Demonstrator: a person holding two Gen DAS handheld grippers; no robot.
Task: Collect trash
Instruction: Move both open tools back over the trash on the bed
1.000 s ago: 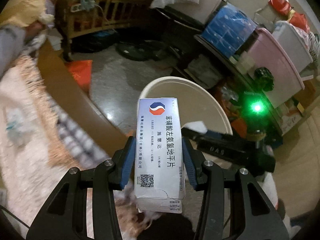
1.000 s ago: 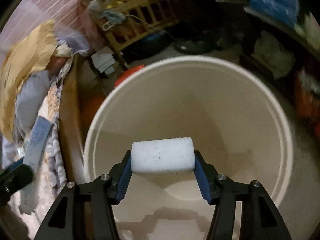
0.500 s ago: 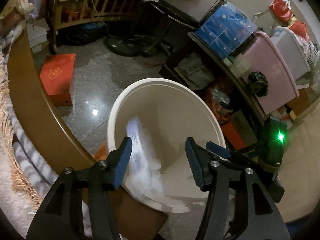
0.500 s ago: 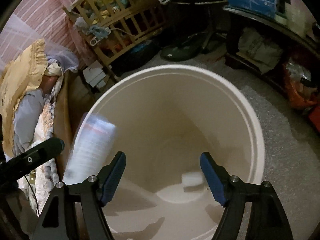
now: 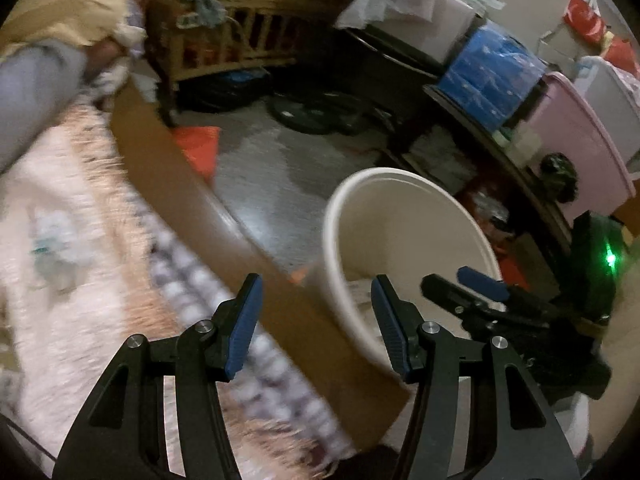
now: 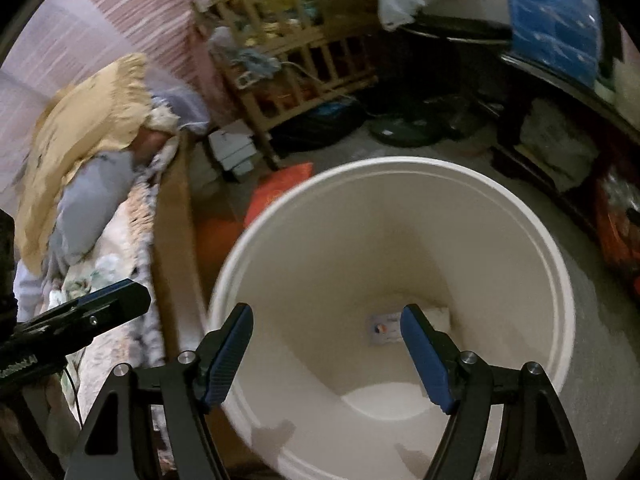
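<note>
I see the cream trash bin [image 6: 400, 216] standing upright on the floor beside the bed edge. At its bottom lie a small printed box [image 6: 385, 329] and, touching it, a white foam block [image 6: 438, 316].

Cream bin [image 6: 552, 264], orange-red box [image 5: 198, 146], blue-padded black left claw [image 5: 316, 322].
</note>
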